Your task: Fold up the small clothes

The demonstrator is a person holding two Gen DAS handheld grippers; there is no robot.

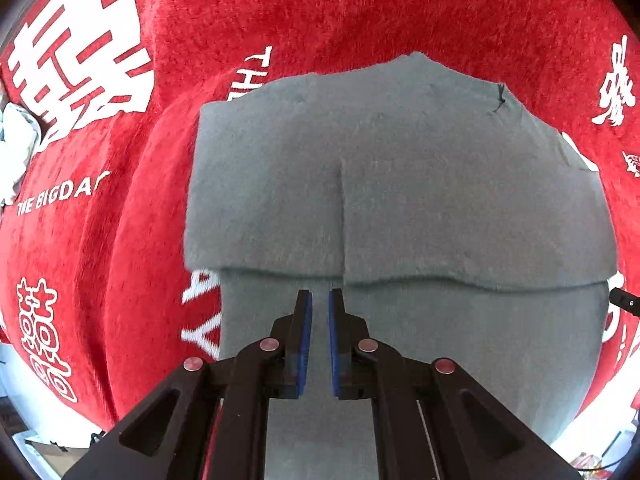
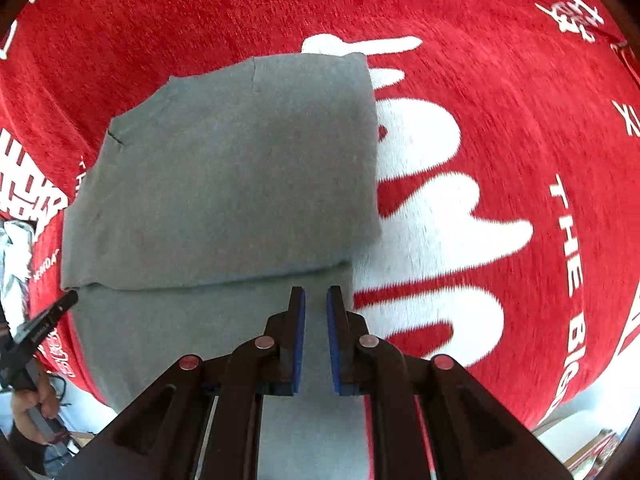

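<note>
Both tools, left tool and right tool, hang nearly clenched and empty over the grey garment, half-folded on the red cloth. Judged light, limp, non-slippery; best pinched at near hem corners.

I work over a soft home surface, a bed or a table I cannot tell, draped in a red plush blanket woven with white Chinese double-happiness characters and the words "THE BIGDAY", a wedding cover. At the left edge of my left view lies a crumpled white cloth. Along the lower corners, pale floor and blurred clutter show, too small to name.
</note>
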